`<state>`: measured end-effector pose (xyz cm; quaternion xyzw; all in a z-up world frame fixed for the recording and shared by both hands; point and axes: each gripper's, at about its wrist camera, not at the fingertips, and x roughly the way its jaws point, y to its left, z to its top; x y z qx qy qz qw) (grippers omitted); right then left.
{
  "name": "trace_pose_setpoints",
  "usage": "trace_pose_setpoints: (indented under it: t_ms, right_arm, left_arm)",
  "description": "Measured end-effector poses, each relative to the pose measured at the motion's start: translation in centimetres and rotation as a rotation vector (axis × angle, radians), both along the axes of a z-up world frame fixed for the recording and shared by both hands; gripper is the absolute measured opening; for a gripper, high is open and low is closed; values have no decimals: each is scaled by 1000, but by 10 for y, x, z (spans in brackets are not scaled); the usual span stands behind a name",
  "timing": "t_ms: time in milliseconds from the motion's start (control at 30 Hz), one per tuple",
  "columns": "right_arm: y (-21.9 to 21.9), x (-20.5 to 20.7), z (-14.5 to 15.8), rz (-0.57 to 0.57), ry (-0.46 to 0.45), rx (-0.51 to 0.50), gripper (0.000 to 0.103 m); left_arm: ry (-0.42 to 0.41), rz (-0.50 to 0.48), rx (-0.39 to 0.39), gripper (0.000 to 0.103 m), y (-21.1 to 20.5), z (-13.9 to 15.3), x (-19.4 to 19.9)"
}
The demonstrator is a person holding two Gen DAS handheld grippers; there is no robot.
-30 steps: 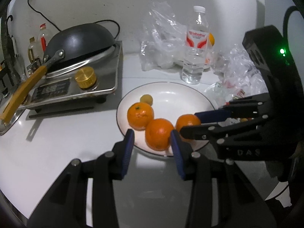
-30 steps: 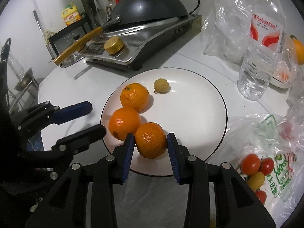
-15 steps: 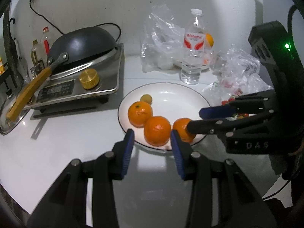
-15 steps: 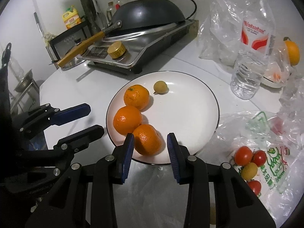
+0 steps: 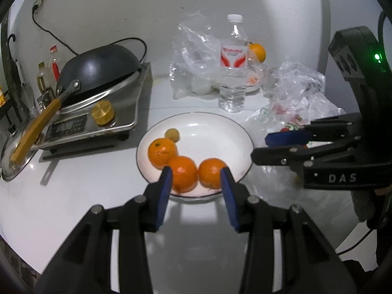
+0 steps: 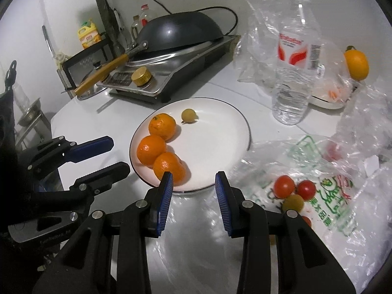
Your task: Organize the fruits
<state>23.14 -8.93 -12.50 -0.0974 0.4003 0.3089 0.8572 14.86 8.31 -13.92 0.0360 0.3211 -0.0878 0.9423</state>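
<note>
A white plate [image 5: 220,132] [image 6: 220,127] holds three oranges in a row [image 5: 183,175] [image 6: 169,167] and a small yellow fruit [image 5: 172,134] [image 6: 188,115]. My left gripper [image 5: 196,191] is open and empty, just short of the plate's near rim. My right gripper [image 6: 194,196] is open and empty, at the plate's near edge, beside the nearest orange; it shows at the right in the left wrist view [image 5: 259,147]. Cherry tomatoes [image 6: 294,188] lie in a plastic bag [image 6: 325,196] to the right of the plate.
A stove with a black wok [image 5: 98,66] [image 6: 178,34] stands at the back left. A water bottle [image 5: 232,66] [image 6: 294,58], clear bags [image 5: 193,56] and another orange [image 6: 356,65] are behind the plate. Bottles and a rack sit at the far left.
My right gripper let go of the third orange on the plate and drew back to the right. My left gripper also pulled back a little from the plate.
</note>
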Motion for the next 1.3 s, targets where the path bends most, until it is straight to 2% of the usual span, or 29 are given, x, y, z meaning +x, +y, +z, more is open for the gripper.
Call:
trace_pose_setpoints:
  t_ms: [233,333,967,1300]
  right_arm:
    - [-29,-5,3,-41,-15,12,38]
    - [-45,-6,4,-65,-20,18,38]
    - [-117,3,-8,-173,-13,32,38]
    - [-134,13,-22,-197,28,41,38]
  left_arm:
    - [-3,-18,5,43,-19,4,1]
    - [-4,-29,6,54,-28,5,1]
    - [21,-132,45,54,-88,4,10]
    - [47,-189,53,54,-114,-2,21]
